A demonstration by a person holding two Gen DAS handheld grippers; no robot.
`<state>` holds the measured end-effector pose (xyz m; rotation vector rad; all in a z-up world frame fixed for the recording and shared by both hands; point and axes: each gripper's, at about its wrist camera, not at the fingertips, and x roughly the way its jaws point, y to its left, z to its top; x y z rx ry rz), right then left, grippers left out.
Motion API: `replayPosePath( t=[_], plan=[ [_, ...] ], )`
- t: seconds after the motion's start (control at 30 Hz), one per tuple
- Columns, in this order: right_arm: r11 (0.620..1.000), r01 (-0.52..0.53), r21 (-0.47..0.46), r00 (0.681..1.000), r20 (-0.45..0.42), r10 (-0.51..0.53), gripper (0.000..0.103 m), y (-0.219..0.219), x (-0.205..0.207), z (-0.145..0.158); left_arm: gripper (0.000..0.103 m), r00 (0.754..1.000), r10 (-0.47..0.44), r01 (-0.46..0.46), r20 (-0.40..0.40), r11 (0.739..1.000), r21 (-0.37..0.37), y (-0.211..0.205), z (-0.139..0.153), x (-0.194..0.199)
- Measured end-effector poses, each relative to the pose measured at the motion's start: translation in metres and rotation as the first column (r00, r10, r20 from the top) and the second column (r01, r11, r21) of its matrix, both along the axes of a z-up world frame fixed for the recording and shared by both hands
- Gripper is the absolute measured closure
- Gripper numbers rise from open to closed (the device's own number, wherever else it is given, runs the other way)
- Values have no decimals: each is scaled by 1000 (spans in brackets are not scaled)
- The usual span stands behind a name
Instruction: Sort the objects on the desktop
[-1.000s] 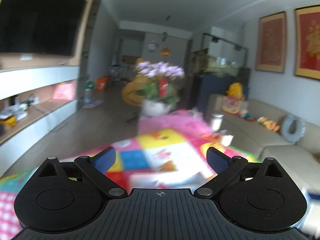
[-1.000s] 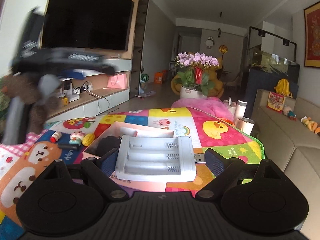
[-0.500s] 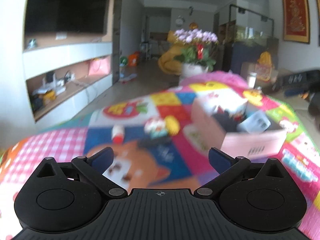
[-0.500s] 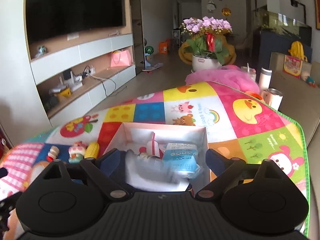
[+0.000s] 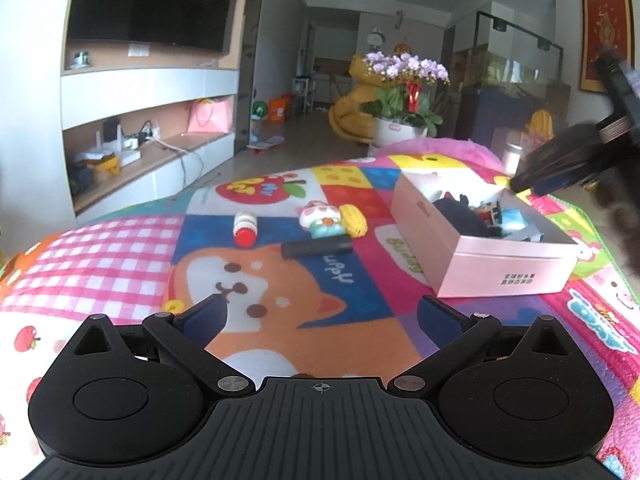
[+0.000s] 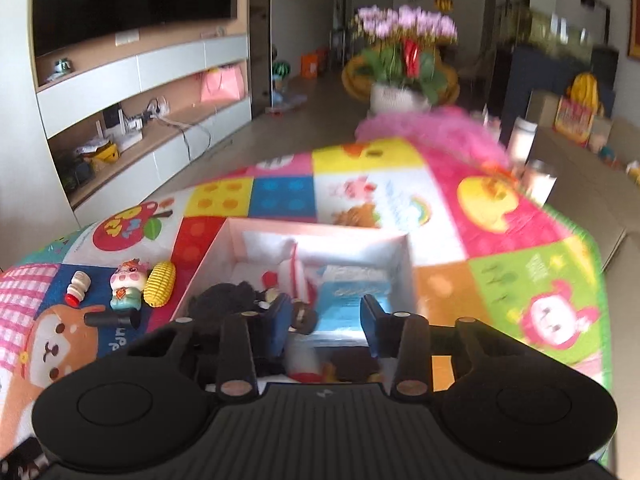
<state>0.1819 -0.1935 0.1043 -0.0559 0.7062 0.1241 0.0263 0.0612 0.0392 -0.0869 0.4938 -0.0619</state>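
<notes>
An open pink box (image 5: 500, 268) holding several items stands on the colourful mat; its rim (image 6: 316, 228) lies just under my right gripper. Left of it lie a black cylinder (image 5: 317, 247) (image 6: 110, 319), a pig figurine (image 5: 322, 220) (image 6: 128, 284), a yellow corn toy (image 5: 354, 220) (image 6: 160, 284) and a small white bottle with a red cap (image 5: 245, 227) (image 6: 78, 288). My left gripper (image 5: 324, 312) hovers open and empty over the mat, short of the cylinder. My right gripper (image 6: 327, 308) (image 5: 520, 184) hangs over the box, its jaws closing, gripping nothing.
A pot of purple flowers (image 5: 400, 128) stands beyond the table's far end. Two cups (image 6: 538, 180) sit by the far right corner. The mat's green edge (image 6: 600, 280) marks the right side; a sofa lies past it. A TV shelf lines the left wall.
The white battery holder that my right gripper carried is gone from its jaws, which have since narrowed over the box. My left gripper swung down and left, toward the loose items.
</notes>
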Motion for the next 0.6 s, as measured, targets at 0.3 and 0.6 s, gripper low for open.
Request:
replayPosePath(
  t=[0.3,0.6],
  plan=[
    [992,13,122,980,-197,12,67,7,43,-53,0,998,55,-55,-16,998,-26,10,-5,5],
    [1000,1,21,1000,-29,-1,68,17,24,-9,0,990,143,-143,3,990,-11,21,-18,7]
  ],
)
